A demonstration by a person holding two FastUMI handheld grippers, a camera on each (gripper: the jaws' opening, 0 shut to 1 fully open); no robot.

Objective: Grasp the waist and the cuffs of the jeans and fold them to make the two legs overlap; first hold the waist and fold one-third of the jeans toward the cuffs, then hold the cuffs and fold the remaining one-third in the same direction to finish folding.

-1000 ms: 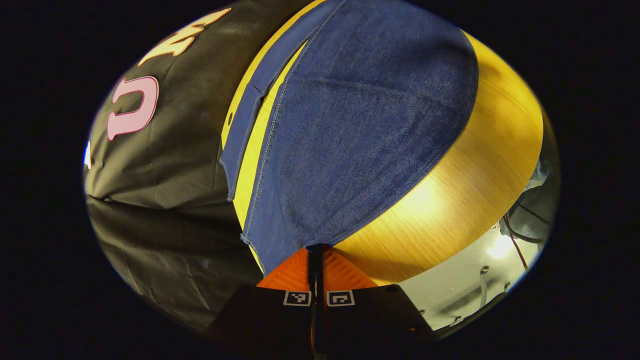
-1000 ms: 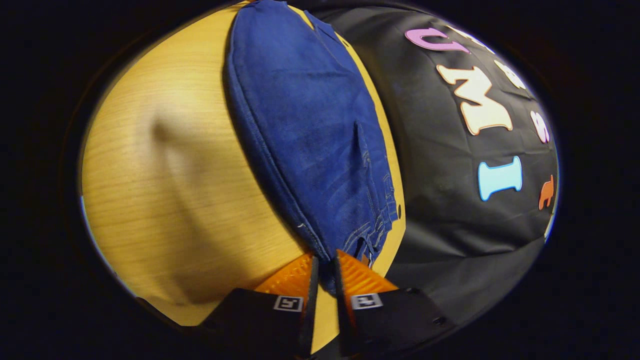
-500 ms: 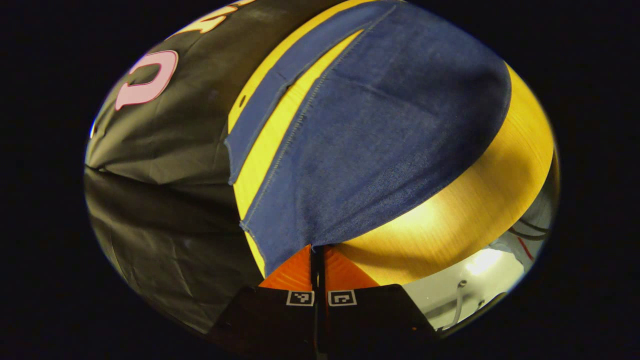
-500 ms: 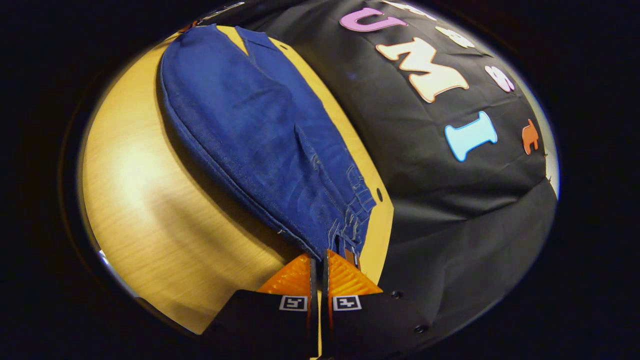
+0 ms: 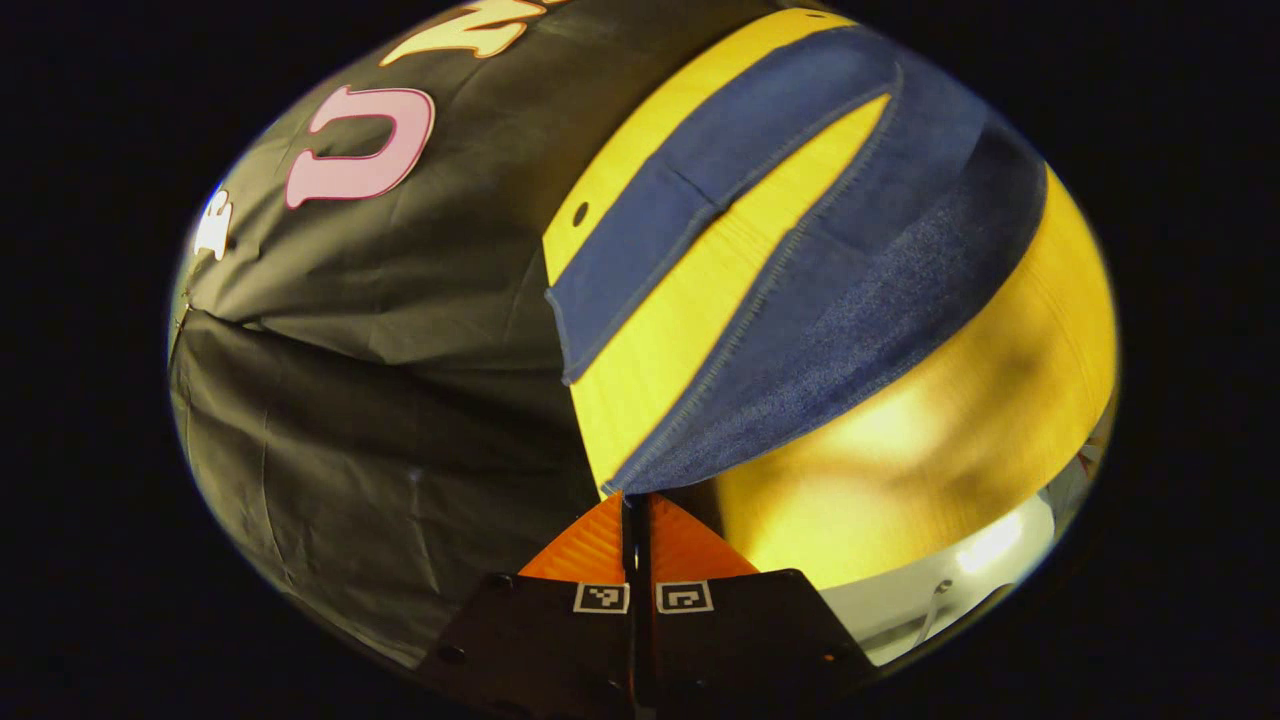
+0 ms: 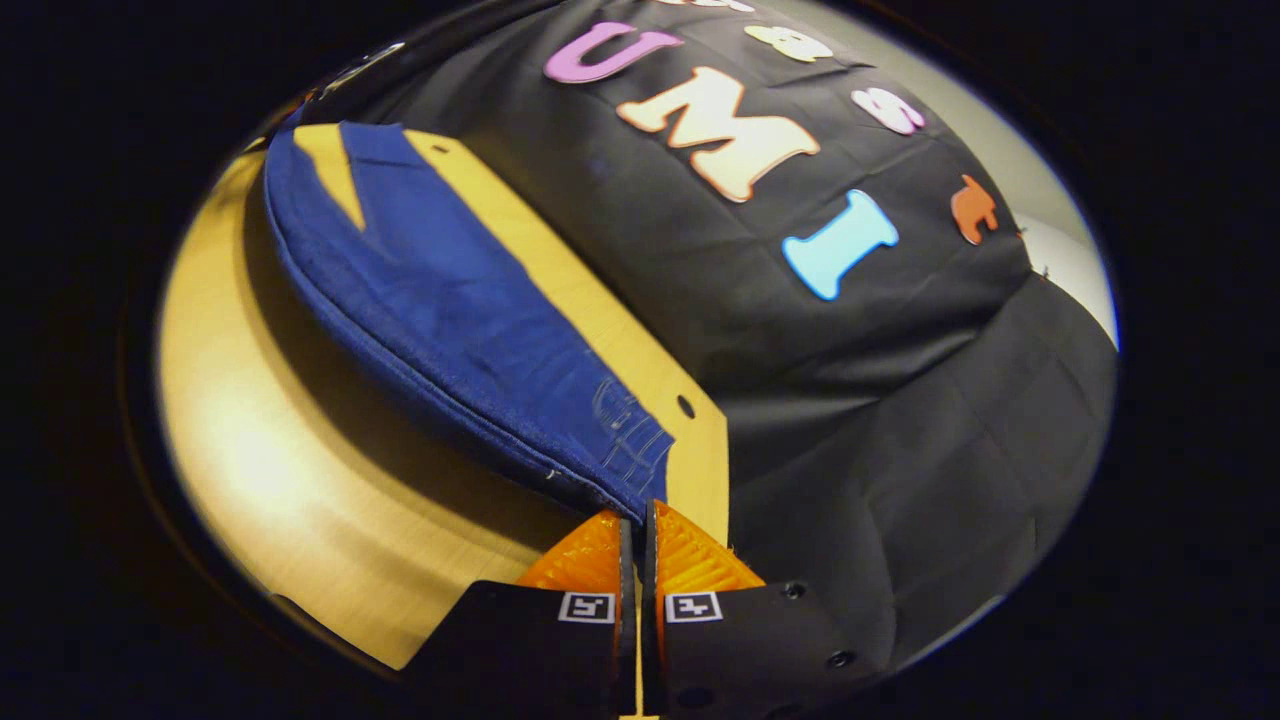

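We take it left to right. Our left gripper [image 5: 636, 505] pinches the cuff [image 5: 650, 470] of the near leg of the jeans [image 5: 850, 300], its orange fingers [image 5: 585, 545] pressed together with denim between them. From this grip the near leg runs away and up to the right, lifted off the wooden table [image 5: 930, 470]. The far leg [image 5: 690, 220] lies flat on the table beyond, near the back edge, with a strip of bare wood between the two.

Our right gripper [image 6: 636, 520] is clamped on the waist [image 6: 625, 465] of the jeans [image 6: 440, 310], fingers [image 6: 690, 555] nearly touching around the fabric. From here the garment stretches away to the upper left over the table [image 6: 300, 520].

So the long axis runs gripper to gripper, each holding one end. We judge the coming move to be carrying the lifted leg back onto the flat one, both hands travelling together toward the rear edge.
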